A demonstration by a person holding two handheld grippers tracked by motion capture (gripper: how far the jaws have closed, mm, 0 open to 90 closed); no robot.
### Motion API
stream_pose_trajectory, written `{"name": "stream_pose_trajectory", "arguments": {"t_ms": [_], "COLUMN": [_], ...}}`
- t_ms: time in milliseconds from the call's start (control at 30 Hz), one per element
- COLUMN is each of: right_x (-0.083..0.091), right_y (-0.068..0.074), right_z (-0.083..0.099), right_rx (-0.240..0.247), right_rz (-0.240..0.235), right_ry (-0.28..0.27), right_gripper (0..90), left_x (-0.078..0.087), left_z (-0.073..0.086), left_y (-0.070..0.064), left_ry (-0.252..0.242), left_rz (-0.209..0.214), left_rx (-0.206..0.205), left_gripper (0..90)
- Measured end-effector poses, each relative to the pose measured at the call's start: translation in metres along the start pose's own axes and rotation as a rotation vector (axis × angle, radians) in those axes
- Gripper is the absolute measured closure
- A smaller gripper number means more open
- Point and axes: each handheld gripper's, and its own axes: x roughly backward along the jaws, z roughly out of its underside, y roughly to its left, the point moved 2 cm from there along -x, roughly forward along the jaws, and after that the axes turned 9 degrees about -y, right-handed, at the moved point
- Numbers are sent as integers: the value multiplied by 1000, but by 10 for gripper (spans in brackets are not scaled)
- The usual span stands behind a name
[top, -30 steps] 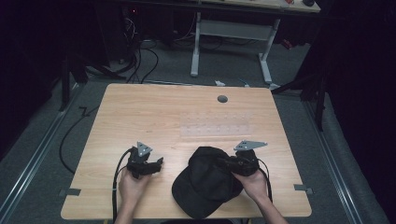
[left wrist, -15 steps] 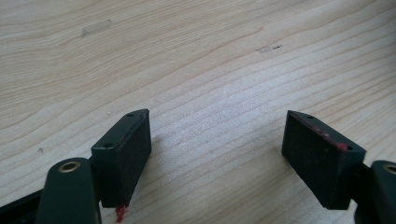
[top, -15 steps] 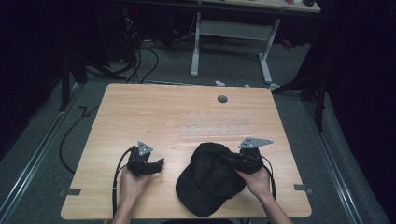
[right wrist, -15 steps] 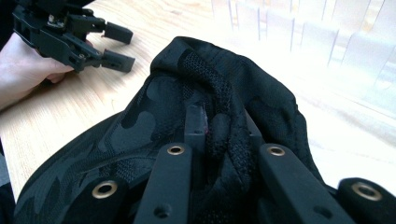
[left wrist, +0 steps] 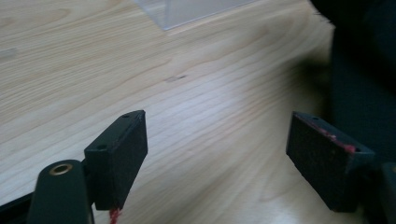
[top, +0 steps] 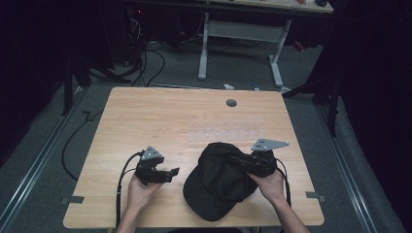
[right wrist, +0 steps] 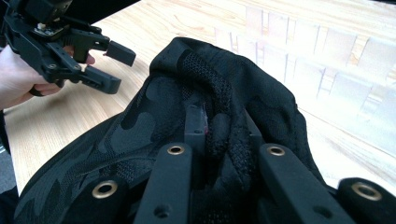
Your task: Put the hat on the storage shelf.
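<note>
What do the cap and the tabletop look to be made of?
Cap: black fabric, matte, with a faint camouflage pattern and mesh panels, probably synthetic. Tabletop: light wood-grain surface, smooth with a slight sheen; possibly laminate rather than solid wood.

- The black cap (top: 218,179) now lies nearer the table's front edge, its brim swung toward the person.
- The right gripper (top: 241,161) sits slightly farther right.

One black cap (top: 218,182), two tongs, and one clear plastic sheet (top: 221,133) on one table (top: 160,116).
</note>
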Motion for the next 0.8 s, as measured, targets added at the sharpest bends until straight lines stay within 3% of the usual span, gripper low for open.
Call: {"name": "stream_pose_trajectory", "arguments": {"t_ms": [100, 433, 800], "right_x": [-1, -5, -5], "right_y": [1, 5, 11], "right_z": [-3, -9, -20], "right_rx": [13, 43, 88], "right_rz": [-5, -24, -61], "right_ry": [-5, -21, -54], "right_gripper": [807, 807, 807], "left_x": [1, 3, -11], "left_z": [-3, -8, -6], "left_y": [-11, -51, -66], "left_ry": [16, 68, 131], "left_rz": [41, 164, 190], "left_rx": [15, 0, 1], "left_gripper": [197, 169, 155]}}
